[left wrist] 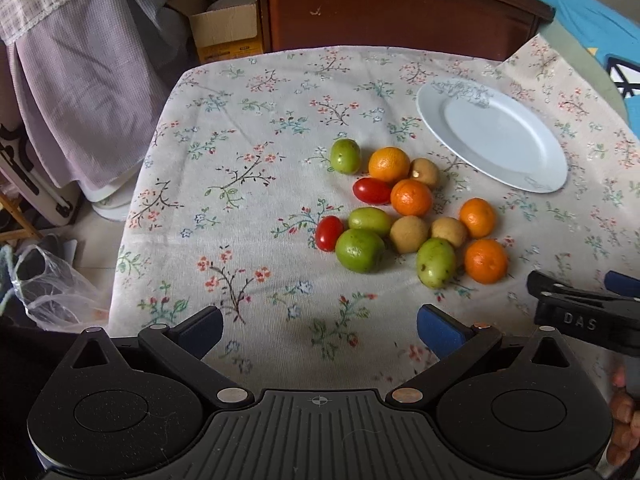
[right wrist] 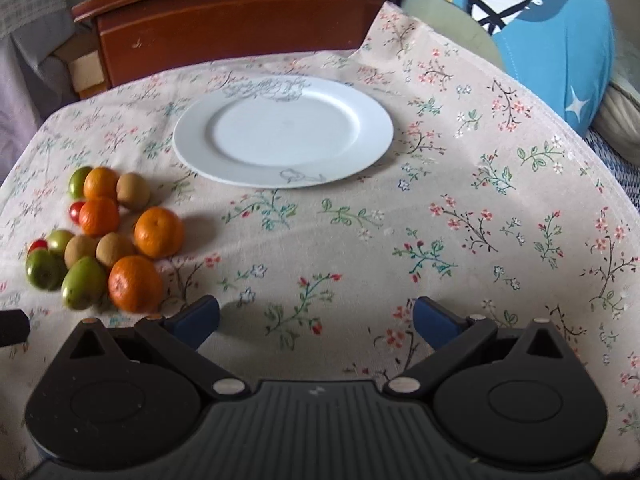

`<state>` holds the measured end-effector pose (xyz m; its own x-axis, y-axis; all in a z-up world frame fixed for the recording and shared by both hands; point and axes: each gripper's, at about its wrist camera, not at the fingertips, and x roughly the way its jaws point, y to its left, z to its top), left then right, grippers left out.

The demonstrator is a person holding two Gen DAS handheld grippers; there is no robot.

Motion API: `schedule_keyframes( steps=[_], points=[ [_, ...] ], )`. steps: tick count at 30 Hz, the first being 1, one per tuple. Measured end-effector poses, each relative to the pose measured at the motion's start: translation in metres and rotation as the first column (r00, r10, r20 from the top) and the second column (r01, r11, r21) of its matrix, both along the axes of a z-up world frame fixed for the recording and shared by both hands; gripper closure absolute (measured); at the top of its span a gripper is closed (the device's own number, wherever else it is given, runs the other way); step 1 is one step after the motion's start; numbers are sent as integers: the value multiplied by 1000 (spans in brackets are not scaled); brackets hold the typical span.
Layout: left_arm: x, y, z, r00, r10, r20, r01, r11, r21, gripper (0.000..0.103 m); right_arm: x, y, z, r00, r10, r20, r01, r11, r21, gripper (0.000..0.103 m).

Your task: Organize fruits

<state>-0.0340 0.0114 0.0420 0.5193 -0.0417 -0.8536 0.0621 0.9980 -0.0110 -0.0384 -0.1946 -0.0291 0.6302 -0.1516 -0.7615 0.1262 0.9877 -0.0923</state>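
The table (right wrist: 480,240) under its flowered cloth fills both views. On it the plate (right wrist: 284,136) sits bare, upper centre of the right wrist view and upper right of the left wrist view, its oval running from upper left to lower right in the latter.

The fruit pile (left wrist: 408,216) lies just beside the plate, not on it: centre-right in the left view, far left in the right view. The pile stretches from upper left to lower right in the left view, ending near the lower right of the frame.

The left tool (left wrist: 320,330) is spread wide with nothing between its fingers, low centre of its frame; the pile lies ahead of it and somewhat right. The right tool (right wrist: 316,320) is likewise released and bare; the pile sits to its left, the plate straight ahead. In the left view the right tool's tip shows at the right edge, near the closest orange (left wrist: 486,261), so the right looks the nearer.

Beside that orange, a green fruit (left wrist: 436,263) is egg-shaped, its long axis nearly upright in frame, tilted slightly right.
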Motion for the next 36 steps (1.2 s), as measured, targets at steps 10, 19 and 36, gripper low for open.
schedule_keyframes(
  steps=[10, 19, 36],
  points=[
    [-45, -20, 9, 992, -123, -25, 123, 992, -7, 0, -17, -12, 24, 999, -18, -36, 18, 1000, 7, 1],
    [-42, -38, -23, 985, -151, -83, 147, 988, -45, 0, -19, -13, 24, 997, -35, -62, 36, 999, 18, 1],
    [-9, -4, -13, 1000, 11, -8, -12, 997, -77, 0, -15, 1, 18, 996, 9, -84, -9, 1000, -1, 1]
  ],
)
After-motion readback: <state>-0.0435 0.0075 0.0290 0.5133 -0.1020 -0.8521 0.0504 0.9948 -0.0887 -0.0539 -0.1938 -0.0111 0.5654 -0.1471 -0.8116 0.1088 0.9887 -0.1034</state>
